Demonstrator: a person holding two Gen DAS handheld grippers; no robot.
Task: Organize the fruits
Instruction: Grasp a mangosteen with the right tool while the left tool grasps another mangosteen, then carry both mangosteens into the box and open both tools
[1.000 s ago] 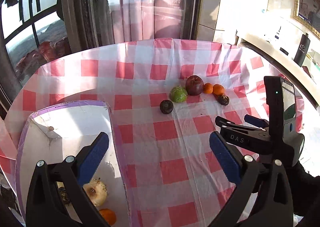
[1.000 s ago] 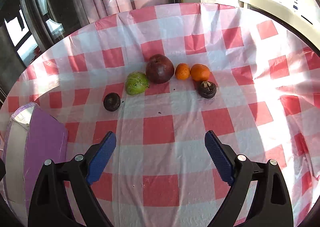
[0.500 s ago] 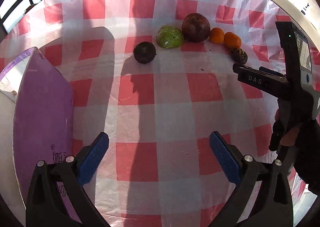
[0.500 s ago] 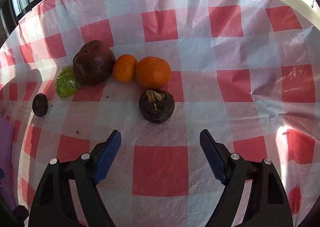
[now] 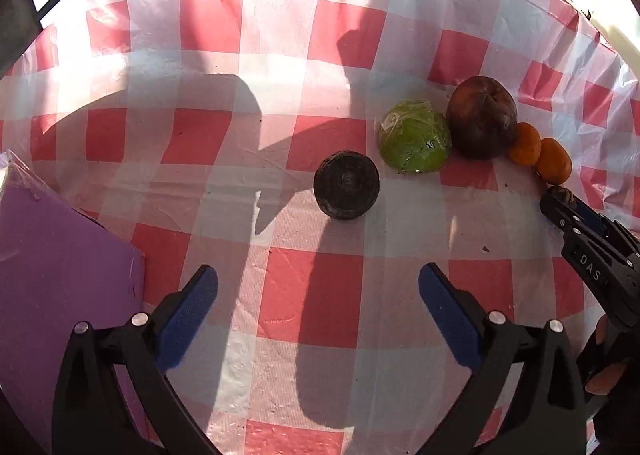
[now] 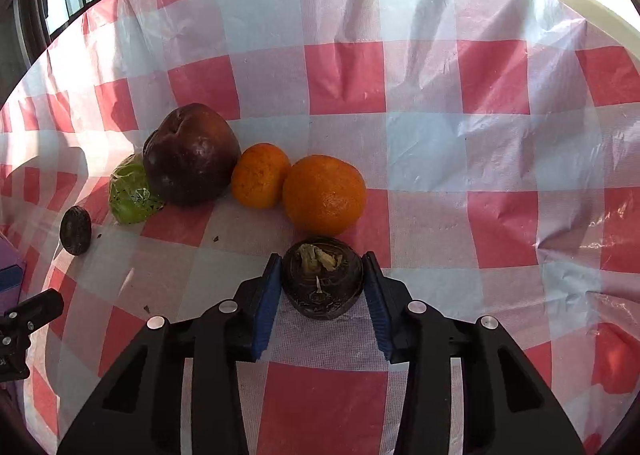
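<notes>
My right gripper (image 6: pixel 322 282) is shut on a dark round fruit with a dry stem (image 6: pixel 322 279) that rests on the checked tablecloth. Just beyond it lie a large orange (image 6: pixel 324 194), a small orange (image 6: pixel 260 175), a dark red apple (image 6: pixel 190 154) and a green fruit (image 6: pixel 130 195). Another dark round fruit (image 5: pixel 346 185) lies ahead of my left gripper (image 5: pixel 318 305), which is open and empty above the cloth. The same row shows in the left wrist view: green fruit (image 5: pixel 414 135), apple (image 5: pixel 482 117), oranges (image 5: pixel 540 151).
A purple box (image 5: pixel 60 287) stands at the left edge of the table, close to my left gripper. The right gripper's body (image 5: pixel 592 255) reaches in from the right. Windows and a dark frame lie beyond the table's far edge.
My right gripper moved forward and closed on the stemmed dark fruit. My left gripper moved forward from over the purple box toward the other dark fruit, still open.
</notes>
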